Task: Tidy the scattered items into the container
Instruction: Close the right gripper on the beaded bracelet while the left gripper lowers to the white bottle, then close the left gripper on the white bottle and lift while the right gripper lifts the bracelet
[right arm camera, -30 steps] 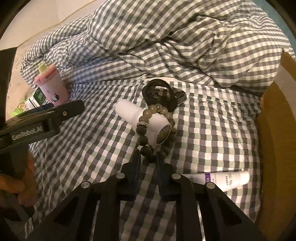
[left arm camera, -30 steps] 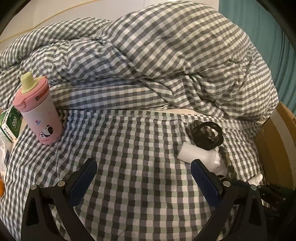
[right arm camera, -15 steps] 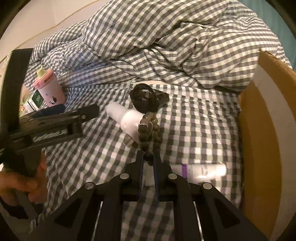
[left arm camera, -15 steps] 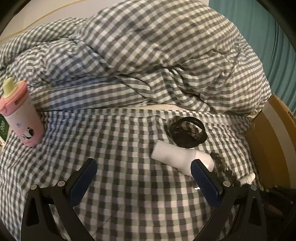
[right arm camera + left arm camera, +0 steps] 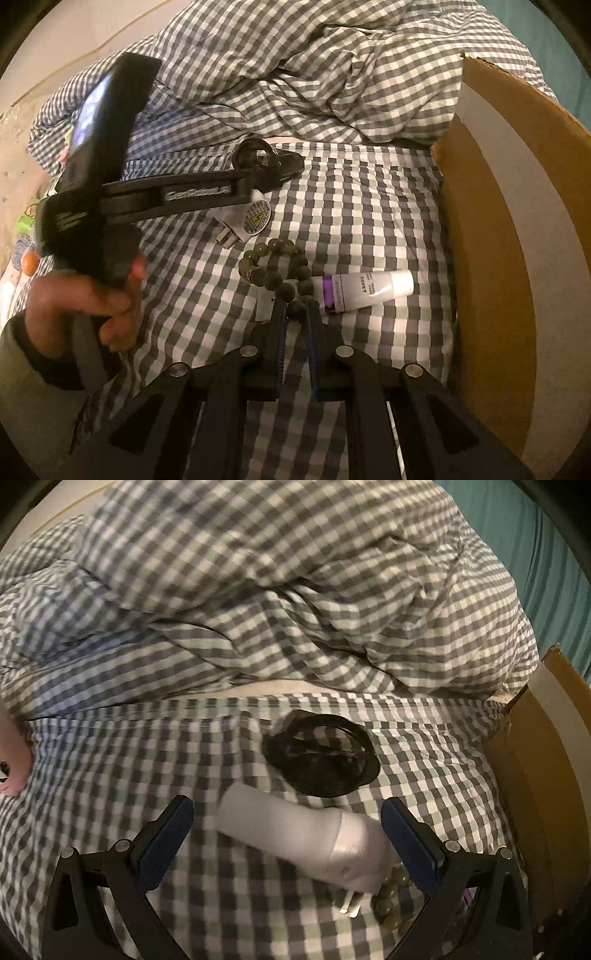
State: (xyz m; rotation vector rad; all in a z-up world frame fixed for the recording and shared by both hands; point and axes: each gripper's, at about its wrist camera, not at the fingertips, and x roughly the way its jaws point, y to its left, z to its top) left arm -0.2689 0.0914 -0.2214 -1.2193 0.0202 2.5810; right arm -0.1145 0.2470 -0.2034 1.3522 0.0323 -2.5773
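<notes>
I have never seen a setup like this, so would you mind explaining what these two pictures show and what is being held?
There is no robot here: a person holds a handheld two-finger gripper in each hand, and each gripper carries a wide-angle camera looking along its fingers. One picture comes from the left gripper, the other from the right.

The surface is a bed with a checked sheet and a bunched duvet. On it lie a white plug-in device, a black ring-shaped item and a white tube with a purple band. A cardboard box stands at the right, presumably the container.

The right gripper is shut on a bead bracelet. The left gripper is open, its fingers either side of the white device, not gripping it. The person's hand shows in the right view.
</notes>
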